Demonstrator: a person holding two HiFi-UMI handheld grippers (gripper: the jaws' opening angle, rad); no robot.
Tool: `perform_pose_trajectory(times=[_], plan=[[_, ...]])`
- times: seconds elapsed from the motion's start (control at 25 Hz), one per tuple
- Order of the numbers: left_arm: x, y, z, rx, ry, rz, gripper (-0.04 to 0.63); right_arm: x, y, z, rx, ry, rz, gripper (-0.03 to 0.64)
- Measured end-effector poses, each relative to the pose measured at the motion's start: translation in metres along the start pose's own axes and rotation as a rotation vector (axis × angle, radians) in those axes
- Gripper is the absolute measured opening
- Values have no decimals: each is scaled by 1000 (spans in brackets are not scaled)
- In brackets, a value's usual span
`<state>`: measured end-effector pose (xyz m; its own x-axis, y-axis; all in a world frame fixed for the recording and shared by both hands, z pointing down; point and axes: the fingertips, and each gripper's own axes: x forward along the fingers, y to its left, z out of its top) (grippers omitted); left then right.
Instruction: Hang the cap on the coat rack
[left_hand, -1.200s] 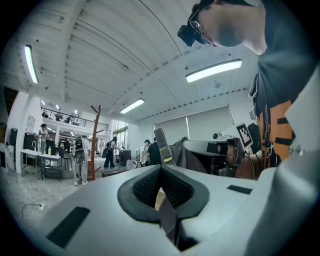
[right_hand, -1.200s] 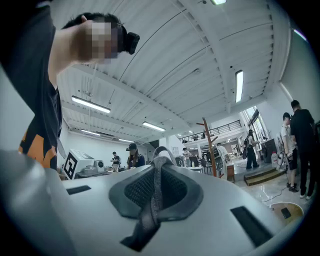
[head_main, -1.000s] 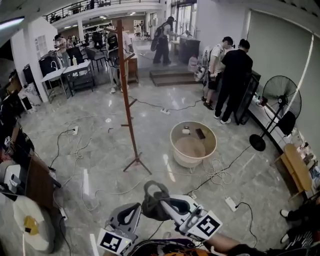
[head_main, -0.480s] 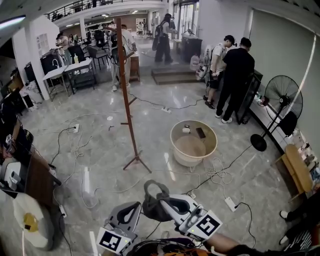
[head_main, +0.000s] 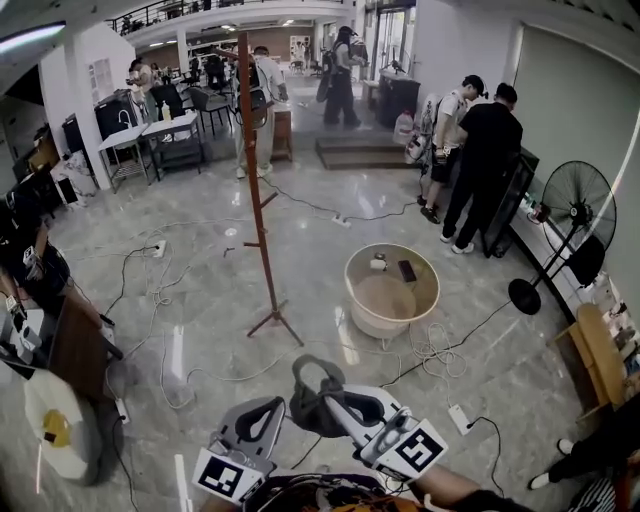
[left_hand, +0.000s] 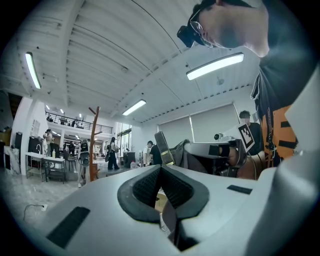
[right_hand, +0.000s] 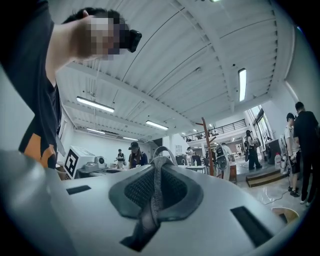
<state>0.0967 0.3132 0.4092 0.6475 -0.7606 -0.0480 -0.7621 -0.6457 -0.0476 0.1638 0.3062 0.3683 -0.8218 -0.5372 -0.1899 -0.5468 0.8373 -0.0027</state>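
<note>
the dark cap (head_main: 306, 410) stays pinched by its fabric in the closed right tool (head_main: 330, 403), near and low as it was a second ago, well short of the wooden coat rack (head_main: 262, 215) on the cable-strewn floor (head_main: 200, 290). the left tool (head_main: 272, 408), jaws together and empty, points level beside it.

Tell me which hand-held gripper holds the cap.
The right hand-held gripper: its jaws pinch the grey cap. The left hand-held gripper holds nothing.
</note>
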Motion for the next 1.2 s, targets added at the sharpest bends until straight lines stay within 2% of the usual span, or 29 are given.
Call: perform_pose_trajectory(times=[0.24, 0.44, 0.6, 0.96, 1.2], plan=[[19, 11, -2, 1, 12, 5, 14, 8, -26, -7, 31, -4, -4, 31], [37, 38, -7, -37, -5, 5, 14, 30, -48, -17, 20, 18, -11, 31], [58, 87, -15, -58, -9, 12, 14, 70, -74, -28, -9, 35, -2, 31], [115, 217, -8, -62, -35, -28, 14, 191, -147, -46, -31, 71, -51, 31], [133, 278, -11, -71, -35, -56, 14, 247, -176, -51, -32, 49, -94, 31]])
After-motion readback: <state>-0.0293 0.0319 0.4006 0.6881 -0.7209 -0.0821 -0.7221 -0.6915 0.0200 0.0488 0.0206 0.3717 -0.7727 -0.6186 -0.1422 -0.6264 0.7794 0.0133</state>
